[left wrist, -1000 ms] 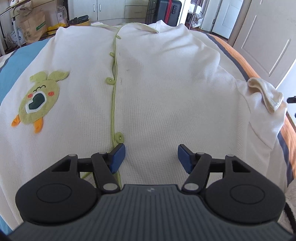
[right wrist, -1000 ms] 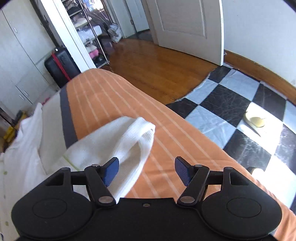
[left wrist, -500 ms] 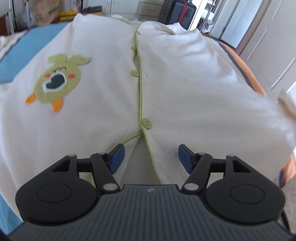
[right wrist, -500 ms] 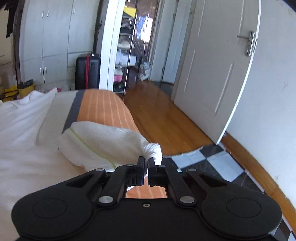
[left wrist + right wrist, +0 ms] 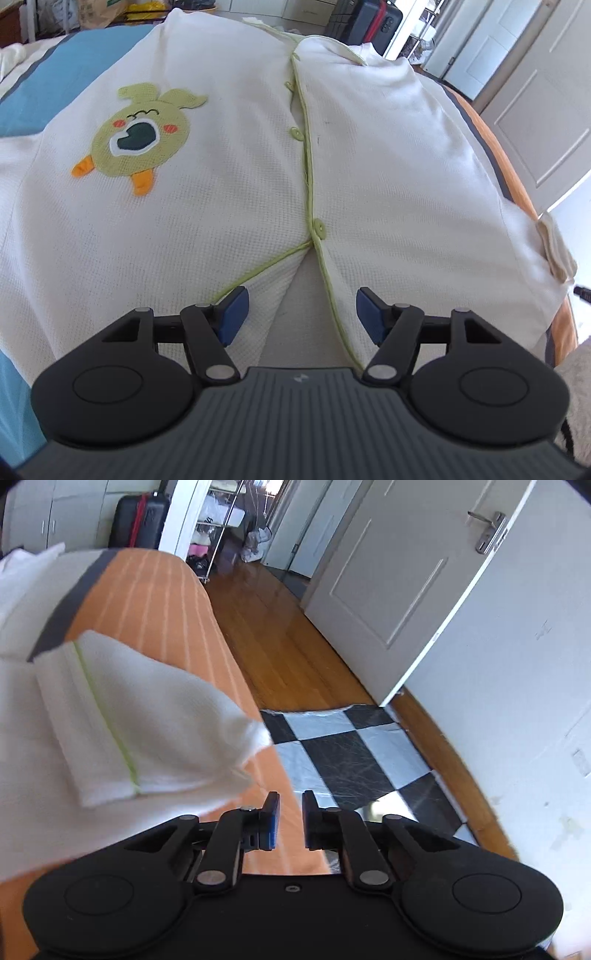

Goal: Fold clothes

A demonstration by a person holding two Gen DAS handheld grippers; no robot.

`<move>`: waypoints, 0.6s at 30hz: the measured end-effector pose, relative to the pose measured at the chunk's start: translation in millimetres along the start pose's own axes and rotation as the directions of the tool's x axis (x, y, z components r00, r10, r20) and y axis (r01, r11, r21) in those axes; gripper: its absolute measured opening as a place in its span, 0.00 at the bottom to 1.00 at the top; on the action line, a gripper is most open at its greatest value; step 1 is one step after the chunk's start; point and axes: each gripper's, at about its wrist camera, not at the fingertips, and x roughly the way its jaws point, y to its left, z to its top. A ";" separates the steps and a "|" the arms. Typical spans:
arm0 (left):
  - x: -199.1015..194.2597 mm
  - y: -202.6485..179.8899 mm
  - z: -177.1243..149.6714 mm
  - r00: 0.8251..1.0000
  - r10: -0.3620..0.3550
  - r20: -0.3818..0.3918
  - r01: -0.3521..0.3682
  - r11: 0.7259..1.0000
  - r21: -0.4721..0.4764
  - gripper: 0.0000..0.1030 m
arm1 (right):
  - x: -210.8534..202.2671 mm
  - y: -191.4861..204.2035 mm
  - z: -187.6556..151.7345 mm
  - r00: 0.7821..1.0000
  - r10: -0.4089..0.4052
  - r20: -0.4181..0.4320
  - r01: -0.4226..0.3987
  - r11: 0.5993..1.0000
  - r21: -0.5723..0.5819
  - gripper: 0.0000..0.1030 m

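Observation:
A cream buttoned pyjama top (image 5: 388, 177) with green piping and a green duck patch (image 5: 138, 134) lies spread front-up on the bed. My left gripper (image 5: 300, 319) is open, hovering over the hem where the two front panels part. The top's right sleeve cuff (image 5: 140, 723) lies folded at the bed's right edge; it also shows in the left wrist view (image 5: 556, 247). My right gripper (image 5: 290, 821) is just right of and below the cuff, its jaws a narrow gap apart with nothing between them.
The bed has an orange striped cover (image 5: 147, 590) on the right and blue (image 5: 48, 99) on the left. Beyond the bed edge are a wooden floor (image 5: 288, 635), a black-and-white checked mat (image 5: 347, 746), a white door (image 5: 399, 572) and a suitcase (image 5: 138, 520).
My right gripper was shut on the sleeve cuff half a second ago; now its jaws have parted slightly and the cuff lies free to its left. My left gripper stayed open and shifted over the hem.

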 end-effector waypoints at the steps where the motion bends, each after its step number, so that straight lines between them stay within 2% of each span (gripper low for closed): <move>1: 0.0 -1.2 -0.3 1.000 0.003 0.002 -0.003 1.000 0.003 0.62 | -4.8 -5.3 -1.7 1.000 0.004 0.016 -0.004 1.000 -0.001 0.22; 2: 0.6 -2.9 -0.9 1.000 0.009 0.004 -0.010 1.000 0.013 0.62 | -14.1 -12.1 -1.6 0.996 0.078 0.054 -0.079 0.997 0.024 0.25; 3: 1.8 -5.2 -1.8 1.000 0.018 0.005 -0.018 1.000 0.025 0.62 | -23.4 -18.9 -1.4 0.984 0.151 0.094 -0.156 0.987 0.047 0.32; 5: 3.2 -9.1 -2.7 1.000 0.029 0.008 -0.030 0.999 0.042 0.63 | -38.3 -26.5 0.5 0.948 0.272 0.167 -0.285 0.957 0.060 0.40; 8: 1.7 -11.7 -2.6 0.999 0.032 0.014 -0.033 0.998 0.053 0.64 | -45.4 -16.3 8.3 0.895 0.395 0.208 -0.403 0.915 -0.005 0.53; 9: 0.3 -11.2 -2.3 0.999 0.030 0.016 -0.030 0.998 0.053 0.64 | -41.8 -9.4 11.3 0.882 0.426 0.200 -0.429 0.903 -0.032 0.61; 10: -1.2 -10.0 -2.2 0.999 0.029 0.018 -0.030 0.998 0.051 0.64 | -38.1 -2.5 14.3 0.868 0.457 0.191 -0.455 0.889 -0.059 0.64; 11: -2.6 -8.8 -2.2 0.999 0.028 0.020 -0.029 0.998 0.049 0.64 | -33.8 5.3 17.2 0.863 0.473 0.176 -0.465 0.881 -0.087 0.64; 16: -5.6 -1.4 -2.4 0.999 0.027 0.030 -0.028 0.999 0.024 0.64 | -12.0 40.6 25.4 0.870 0.488 0.068 -0.465 0.859 -0.212 0.64; 18: -4.5 -1.1 -2.6 0.999 0.030 0.030 -0.031 0.999 0.017 0.64 | -10.1 43.9 27.1 0.874 0.479 0.079 -0.451 0.861 -0.234 0.64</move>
